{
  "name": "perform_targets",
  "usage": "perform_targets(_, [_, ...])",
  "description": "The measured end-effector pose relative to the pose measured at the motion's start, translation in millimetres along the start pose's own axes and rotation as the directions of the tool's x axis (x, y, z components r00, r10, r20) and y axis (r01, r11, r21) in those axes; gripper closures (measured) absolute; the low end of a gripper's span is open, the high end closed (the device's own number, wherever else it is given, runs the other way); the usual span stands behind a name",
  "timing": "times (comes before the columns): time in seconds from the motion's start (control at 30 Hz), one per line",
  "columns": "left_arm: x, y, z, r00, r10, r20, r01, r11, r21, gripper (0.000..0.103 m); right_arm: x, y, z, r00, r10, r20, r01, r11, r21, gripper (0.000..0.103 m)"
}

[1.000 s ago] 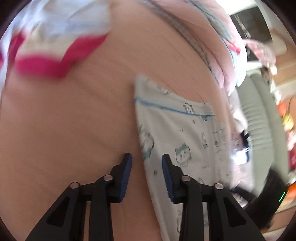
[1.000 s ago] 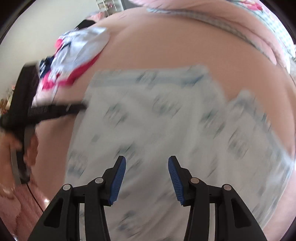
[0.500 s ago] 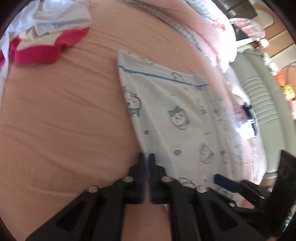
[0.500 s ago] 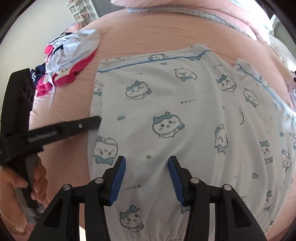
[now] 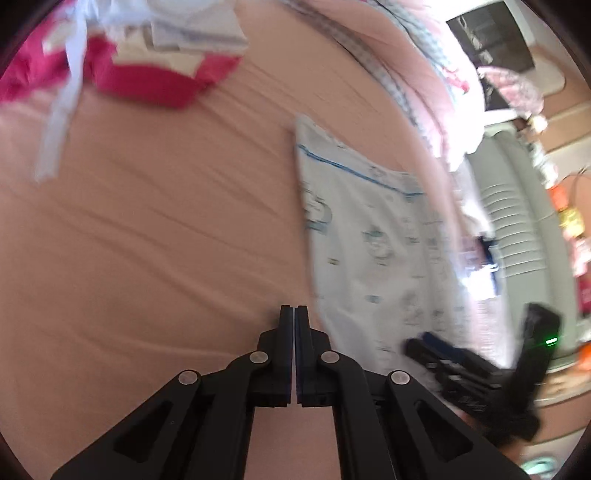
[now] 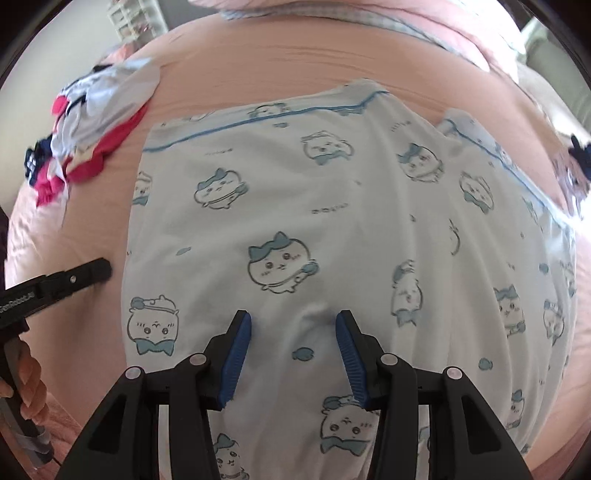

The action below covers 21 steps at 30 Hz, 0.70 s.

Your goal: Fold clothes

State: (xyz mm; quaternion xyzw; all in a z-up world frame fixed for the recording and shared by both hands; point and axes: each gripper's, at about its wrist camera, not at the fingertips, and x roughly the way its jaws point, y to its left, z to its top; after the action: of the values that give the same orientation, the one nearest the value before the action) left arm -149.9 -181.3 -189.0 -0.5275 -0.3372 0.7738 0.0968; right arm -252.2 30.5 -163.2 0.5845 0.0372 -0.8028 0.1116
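A white garment (image 6: 332, 221) with blue cat prints and blue piping lies spread flat on the pink bed sheet (image 6: 295, 66). My right gripper (image 6: 294, 320) stands open just above its near middle. A small pucker of cloth rises between the blue pads (image 6: 238, 347), which are not pressing on it. My left gripper (image 5: 294, 310) is shut with nothing in it, over bare sheet just left of the garment's (image 5: 376, 240) side edge. From the right wrist view the left gripper (image 6: 92, 271) is a black bar beside that edge, apart from the cloth. In the blurred left wrist view the right gripper (image 5: 436, 347) sits on the garment.
A pile of pink, white and navy clothes (image 5: 147, 70) (image 6: 92, 136) lies at the far left of the bed. Pink bedding with a checked border (image 6: 369, 18) runs along the far side. A person's hand (image 6: 29, 373) holds the left tool. Furniture (image 5: 517, 240) stands beyond the bed's right side.
The left jaws closed, then slid left off the garment's edge onto bare sheet. The right gripper came closer to the cloth and rolled a little, jaws unchanged.
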Motion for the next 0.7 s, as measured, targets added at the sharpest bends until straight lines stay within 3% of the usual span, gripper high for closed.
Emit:
perform_targets(0.03, [2.3, 0.0, -0.7, 0.999, -0.027, -0.020, 0.027, 1.000, -0.010, 0.101, -2.0, -2.0, -0.9, 1.000, 0.006, 0.002, -0.006, 1.000, 0.006, 0.055])
perform_targets(0.13, [11.2, -6.9, -9.0, 0.999, 0.006, -0.047, -0.006, 1.000, 0.017, 0.099, -8.9, -3.1, -4.0, 1.000, 0.021, 0.008, -0.021, 1.000, 0.004, 0.055])
perform_targets(0.23, [12.7, -11.4, -18.9, 0.998, -0.029, -0.053, 0.031, 0.999, 0.031, 0.095, -10.6, -3.7, -6.6, 0.999, 0.036, -0.003, -0.036, 0.999, 0.006, 0.055])
perform_targets(0.3, [13.3, -12.5, -23.4, 0.995, -0.066, -0.070, 0.069, 0.997, 0.029, 0.087, -10.0, -2.3, -7.1, 0.999, 0.040, -0.011, -0.040, 0.999, 0.003, 0.055])
perform_targets(0.43, [10.2, -17.0, -26.9, 0.992, -0.095, -0.077, 0.099, 0.994, 0.046, 0.075, -12.3, 10.9, -5.6, 0.990, 0.138, -0.014, -0.138, 0.990, 0.015, 0.055])
perform_targets(0.53, [8.7, -20.1, -26.8, 0.991, -0.102, -0.082, 0.107, 0.993, 0.056, 0.071, -20.9, 32.1, -6.0, 0.977, 0.214, -0.013, -0.215, 0.976, -0.046, 0.055])
perform_targets(0.63, [9.0, -18.4, -25.9, 0.992, -0.100, -0.081, 0.104, 0.993, 0.054, 0.071, -21.8, 58.5, -8.2, 0.978, 0.208, -0.029, -0.210, 0.966, -0.152, 0.055])
perform_targets(0.7, [11.8, -19.1, -26.3, 0.992, -0.094, -0.082, 0.099, 0.993, 0.062, 0.071, -16.6, 64.6, -12.3, 0.989, 0.144, -0.036, -0.148, 0.970, -0.192, 0.055])
